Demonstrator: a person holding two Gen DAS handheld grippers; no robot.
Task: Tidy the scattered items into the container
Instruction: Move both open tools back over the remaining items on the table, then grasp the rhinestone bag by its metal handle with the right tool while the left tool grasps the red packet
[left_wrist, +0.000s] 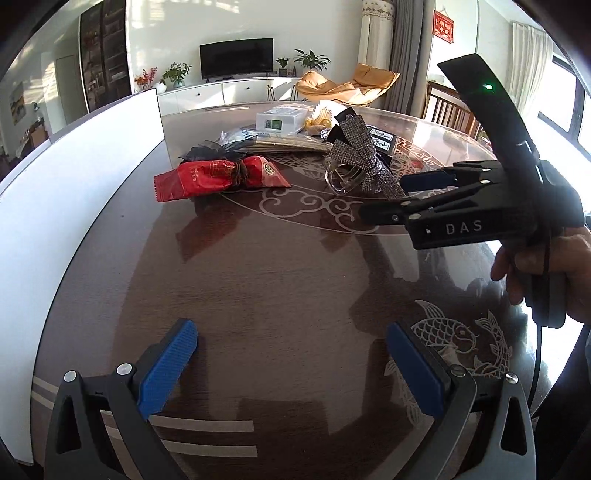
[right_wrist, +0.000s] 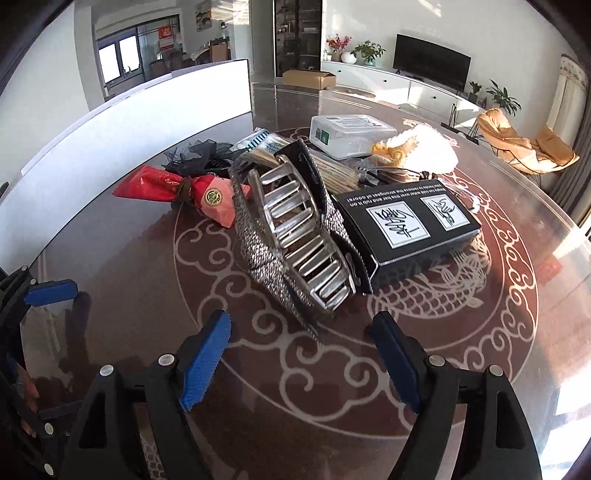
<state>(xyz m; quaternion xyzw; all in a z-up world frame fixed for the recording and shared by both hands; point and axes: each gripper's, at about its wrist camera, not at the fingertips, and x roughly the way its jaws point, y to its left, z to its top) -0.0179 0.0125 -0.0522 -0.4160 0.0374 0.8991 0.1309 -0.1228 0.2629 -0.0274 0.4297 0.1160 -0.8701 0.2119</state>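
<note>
The right gripper hangs with its blue pads spread wide and nothing between them, low over the table, just short of the near end of a sparkly hair claw. In the left wrist view the same tool's black body reads "DAS" on its side, and a hand grips its handle. The left gripper is likewise parted and empty, over bare dark wood near the table's near edge, well apart from the clutter. The claw lies tilted, its long axis running from far-left to near-right in the right wrist view, its silver teeth facing up and its rhinestone mesh trailing toward the gripper. Touching its right side is a black box, long axis near-left to far-right, bearing two white labels with brush-style script and an upside-down white line of which "remove the strongest of odors" can be read. To the claw's left lies a red packet, long axis left to right, with a round green-and-gold seal near its right end; the seal's writing is too small to read. A black gauze bow sits just behind it. Farther off are a bundle of sticks, a clear-lidded white box with a green label, and a crinkled bag. The white container stands along the table's left side, apart from the items.
</note>
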